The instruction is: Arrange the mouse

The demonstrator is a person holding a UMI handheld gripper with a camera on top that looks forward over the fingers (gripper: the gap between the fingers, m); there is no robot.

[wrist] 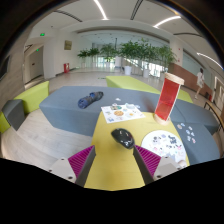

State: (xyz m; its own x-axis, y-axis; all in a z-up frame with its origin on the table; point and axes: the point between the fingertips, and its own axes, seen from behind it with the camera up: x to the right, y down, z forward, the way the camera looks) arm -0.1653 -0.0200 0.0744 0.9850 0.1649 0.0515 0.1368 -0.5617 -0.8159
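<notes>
The tongs (114, 165) hovered spread wide and empty above a yellow surface (110, 170), with the black mouse (122, 138) lying on that surface just ahead of the pink pads (80, 162) and roughly centred on the gap between them. Beyond the mouse sat a white sheet of paper (121, 112) scattered with small items; to the right stood a tall red cup (169, 99), and a patterned white sheet (168, 145) lay close beside the right finger. A crooked approach risked nudging the smooth, rounded mouse sideways rather than gripping it, or snagging that nearby sheet.
</notes>
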